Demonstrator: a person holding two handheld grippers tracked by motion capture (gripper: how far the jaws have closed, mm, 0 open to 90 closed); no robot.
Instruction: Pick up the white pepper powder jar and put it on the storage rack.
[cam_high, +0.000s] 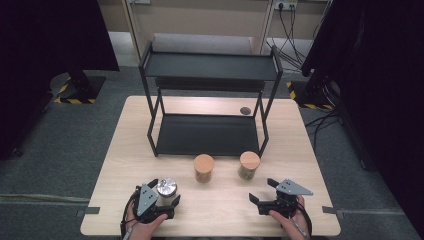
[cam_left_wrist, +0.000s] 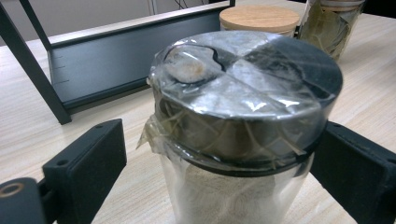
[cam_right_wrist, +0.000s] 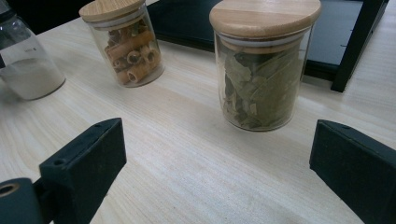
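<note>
Low in the left gripper view, the left gripper (cam_left_wrist: 219, 154) straddles the clear glass jar with a plastic-wrapped metal lid (cam_left_wrist: 243, 116), jaws not yet clamped; right gripper (cam_right_wrist: 219, 158) released. Rigid, slippery, breakable: grip the glass below the lid

A lab: dark screens (cam_high: 50, 35), taped floor (cam_high: 75, 100), wall sockets (cam_high: 285, 6).

Left gripper (cam_high: 161, 196) — jaws apart, held low in the left hand (cam_high: 145, 225). Right gripper (cam_high: 263, 191) — jaws spread wide, gripped by the right hand (cam_high: 292, 220).
</note>
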